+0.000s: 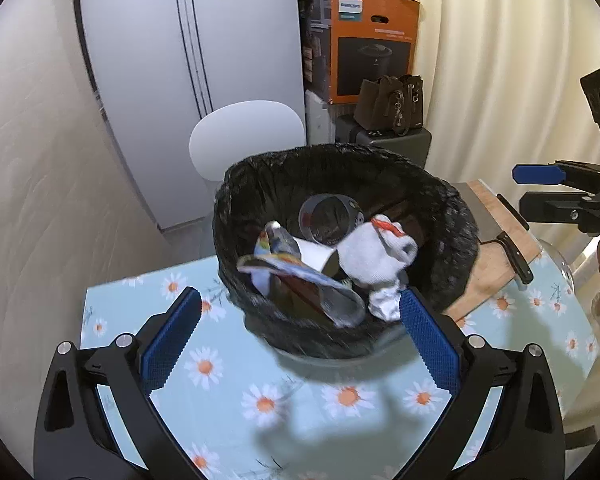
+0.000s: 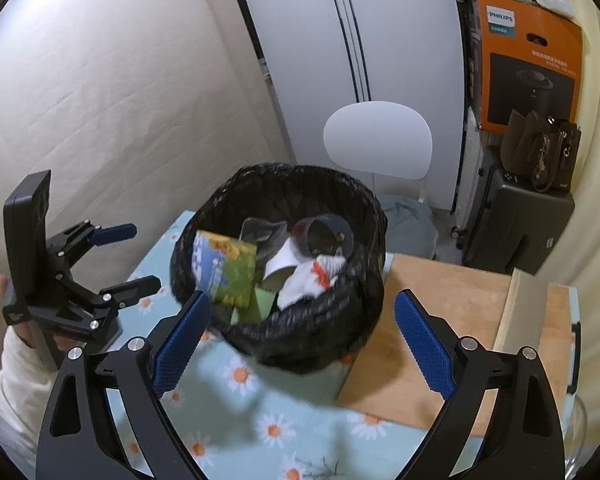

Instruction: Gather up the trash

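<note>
A bin lined with a black bag [image 1: 456, 216] [image 2: 364, 280] stands on the daisy-print tablecloth [image 1: 228, 396] [image 2: 236, 412]. Inside lie a colourful snack wrapper [image 1: 300, 276] [image 2: 226, 272], crumpled white tissue with a red scrap [image 1: 374, 256] [image 2: 312, 276], a dark cup [image 1: 328, 220] [image 2: 326, 232] and white paper. My left gripper [image 1: 300, 316] is open and empty just in front of the bin's near rim; it also shows at the left of the right wrist view [image 2: 128, 256]. My right gripper [image 2: 302, 320] is open and empty over the bin's near rim; it shows at the right edge of the left wrist view [image 1: 536, 188].
A wooden cutting board [image 1: 496, 264] [image 2: 440, 320] lies right of the bin with a black-handled cleaver [image 1: 514, 256] on it. A white chair [image 1: 246, 136] [image 2: 380, 140] stands behind the table. A glass bowl rim [image 1: 560, 260] is at far right. Boxes, a suitcase and a bag [image 2: 540, 152] are stacked at back right.
</note>
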